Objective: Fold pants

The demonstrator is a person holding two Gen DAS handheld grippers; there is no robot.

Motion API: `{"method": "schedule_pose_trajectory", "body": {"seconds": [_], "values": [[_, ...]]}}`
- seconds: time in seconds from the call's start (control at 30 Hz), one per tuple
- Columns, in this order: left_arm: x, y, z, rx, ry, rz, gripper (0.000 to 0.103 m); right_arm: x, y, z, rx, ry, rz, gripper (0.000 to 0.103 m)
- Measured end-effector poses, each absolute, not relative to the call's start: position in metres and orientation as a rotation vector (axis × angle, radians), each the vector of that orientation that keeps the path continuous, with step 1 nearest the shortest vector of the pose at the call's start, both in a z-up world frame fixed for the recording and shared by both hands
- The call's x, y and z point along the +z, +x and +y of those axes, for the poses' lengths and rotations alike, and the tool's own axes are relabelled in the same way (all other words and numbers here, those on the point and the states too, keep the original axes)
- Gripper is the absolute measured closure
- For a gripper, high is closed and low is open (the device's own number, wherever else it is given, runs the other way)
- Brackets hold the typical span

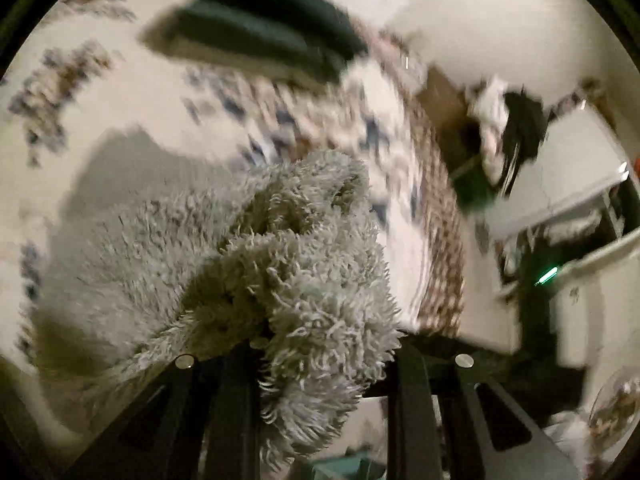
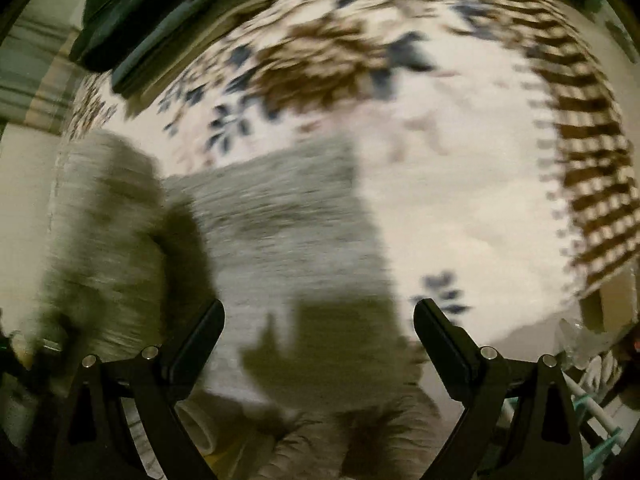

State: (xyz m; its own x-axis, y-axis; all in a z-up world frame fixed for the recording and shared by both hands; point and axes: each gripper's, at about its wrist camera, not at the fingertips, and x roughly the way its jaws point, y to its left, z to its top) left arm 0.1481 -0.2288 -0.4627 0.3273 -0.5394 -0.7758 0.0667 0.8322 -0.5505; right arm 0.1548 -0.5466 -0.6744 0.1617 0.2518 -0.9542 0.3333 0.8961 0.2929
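The pants [image 1: 280,264] are pale grey and fluffy. In the left wrist view a bunched fold of them fills the space between the fingers of my left gripper [image 1: 320,356], which is shut on it and holds it above the bed. In the right wrist view the pants [image 2: 276,232] lie spread on the bedspread, blurred by motion, with a lifted part at the left. My right gripper [image 2: 320,320] is open and empty above them, its jaws wide apart.
The bedspread [image 2: 440,184] is white with blue and brown flowers and a brown striped border. A stack of folded dark green clothes [image 1: 256,32] lies at the far side, also in the right wrist view [image 2: 160,20]. White furniture [image 1: 572,168] stands past the bed edge.
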Motion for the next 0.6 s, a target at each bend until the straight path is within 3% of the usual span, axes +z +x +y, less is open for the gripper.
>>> {"method": "schedule_pose_trajectory", "body": {"seconds": [0.07,0.17,0.23,0.3,0.43,0.6], "values": [[-0.481,0.149,-0.249,-0.382,-0.424,1.284,0.082,-0.676,0.147,-0.567,-0.076,0.515,1.427,0.006],[-0.486,0.144,-0.256,-0.321,-0.404,1.371,0.062,-0.677,0.142,-0.59,-0.071,0.55,1.422,0.006],[-0.471,0.139,-0.249,-0.313,-0.413,1.342,0.03,-0.678,0.141,-0.6,-0.045,0.599,1.412,0.006],[-0.455,0.132,-0.238,-0.289,-0.409,1.305,0.018,-0.68,0.143,-0.601,0.003,0.66,1.4,0.006],[-0.433,0.121,-0.199,-0.198,-0.418,1.273,0.01,-0.685,0.155,-0.583,0.129,0.77,1.378,0.006],[-0.445,0.127,-0.143,0.002,-0.373,1.269,0.01,-0.717,0.18,-0.543,0.238,0.832,1.433,0.006]]}}
